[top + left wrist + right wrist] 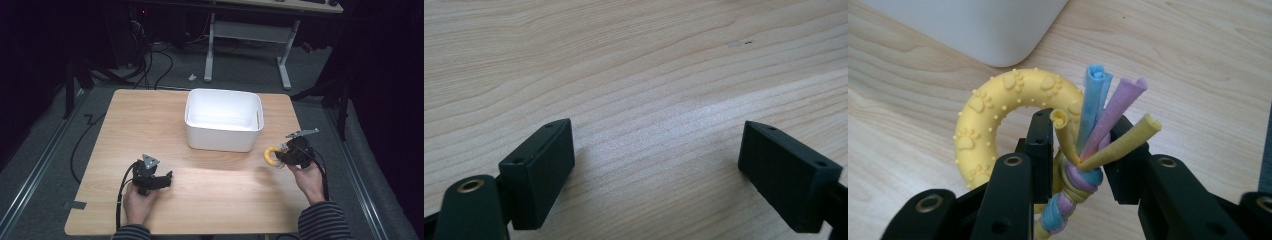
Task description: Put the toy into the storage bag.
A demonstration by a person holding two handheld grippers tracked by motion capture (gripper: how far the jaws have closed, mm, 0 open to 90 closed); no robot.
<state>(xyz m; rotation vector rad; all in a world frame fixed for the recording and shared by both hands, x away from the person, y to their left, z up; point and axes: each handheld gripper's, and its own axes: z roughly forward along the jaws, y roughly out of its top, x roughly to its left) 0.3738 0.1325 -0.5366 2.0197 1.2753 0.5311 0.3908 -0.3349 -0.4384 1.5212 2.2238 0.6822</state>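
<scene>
A yellow rubber ring toy (pixel 993 115) with paw prints carries a braid of blue, purple and yellow strips (pixel 1098 120). My right gripper (pixel 1080 150) is shut on the braid, with the ring hanging beside its jaws. In the high view the ring toy (pixel 270 156) sits at the tip of the right gripper (pixel 286 155), just off the white bin's right front corner. The white bin (pixel 223 119) stands at the table's middle back, and what shows of its inside is bare. My left gripper (pixel 167 177) rests low over the table at the front left, open, with bare wood between its fingers (pixel 541 165).
The wooden table (pixel 150 115) holds just the bin and the toy. Behind it are the grey floor, cables and a white desk frame (pixel 250 45). A piece of tape (pixel 75 205) lies on the floor by the table's left front corner.
</scene>
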